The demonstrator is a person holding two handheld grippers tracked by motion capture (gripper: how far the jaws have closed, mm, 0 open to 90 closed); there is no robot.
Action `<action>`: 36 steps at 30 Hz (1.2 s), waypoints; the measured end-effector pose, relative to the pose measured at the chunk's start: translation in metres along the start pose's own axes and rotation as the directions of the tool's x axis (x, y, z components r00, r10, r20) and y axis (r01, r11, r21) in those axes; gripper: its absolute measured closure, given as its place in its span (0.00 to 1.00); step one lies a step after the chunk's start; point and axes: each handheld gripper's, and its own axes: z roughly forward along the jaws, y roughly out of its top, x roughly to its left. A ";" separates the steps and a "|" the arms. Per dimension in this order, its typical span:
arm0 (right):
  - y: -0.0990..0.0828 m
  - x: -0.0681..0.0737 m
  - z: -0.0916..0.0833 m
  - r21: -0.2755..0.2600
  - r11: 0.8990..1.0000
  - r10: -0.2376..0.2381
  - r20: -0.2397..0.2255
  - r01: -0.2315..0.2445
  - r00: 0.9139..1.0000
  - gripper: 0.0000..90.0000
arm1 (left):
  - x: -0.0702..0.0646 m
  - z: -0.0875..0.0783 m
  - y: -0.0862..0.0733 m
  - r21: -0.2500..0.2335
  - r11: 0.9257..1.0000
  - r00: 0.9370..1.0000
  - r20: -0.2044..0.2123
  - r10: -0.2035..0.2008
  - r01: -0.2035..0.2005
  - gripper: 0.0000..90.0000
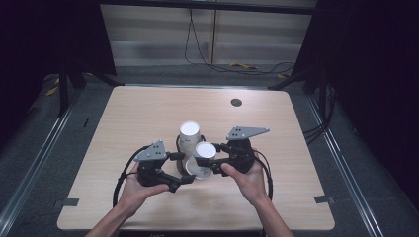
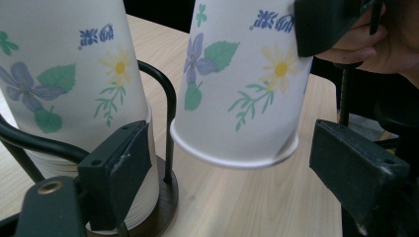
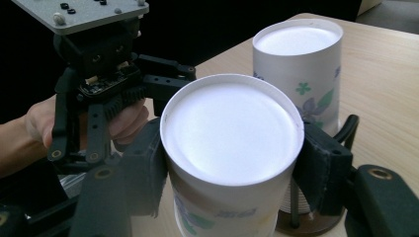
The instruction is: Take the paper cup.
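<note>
We cannot see inside either paper cup, since both stand upside down with their flat white bases up, and the tops of both are cut off in the left gripper view. The stack of cups [image 1: 188, 137] sits over a black wire holder [image 2: 165, 106] on a round dark wooden base [image 2: 160, 207], whose far side is hidden behind the cups. The ribbed rims at the bottom of that stack suggest several nested cups, though we cannot count them.

The loose cup [image 1: 203, 159] is held tilted just beside the stack, its rolled rim lifted clear of the pale wood-grain counter [image 1: 148, 113]. The right tool [image 1: 210, 163] is clamped on it, one black pad pressed against each side of the wall near the base. The left tool [image 1: 183, 168] has its jaws spread, one jaw lying against the stack's lower wall and the other standing apart from the loose cup's rim.

Both cups are thin white paper printed with purple flowers, yellow daisies, green leaves and small blue characters too blurred for us to read.
</note>
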 end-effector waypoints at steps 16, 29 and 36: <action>-0.006 0.006 0.013 -0.001 1.000 -0.002 -0.028 0.002 1.000 0.40 | -0.005 0.008 -0.006 0.004 1.000 1.000 -0.014 0.016 -0.016 0.22; -0.007 0.008 0.021 0.009 1.000 -0.003 -0.042 0.004 0.999 0.40 | -0.004 0.009 -0.006 -0.007 1.000 1.000 -0.006 0.009 -0.010 0.25; -0.008 0.009 0.022 0.010 1.000 -0.002 -0.046 0.002 0.999 0.40 | -0.005 0.009 -0.008 -0.004 1.000 1.000 -0.006 0.019 -0.019 0.27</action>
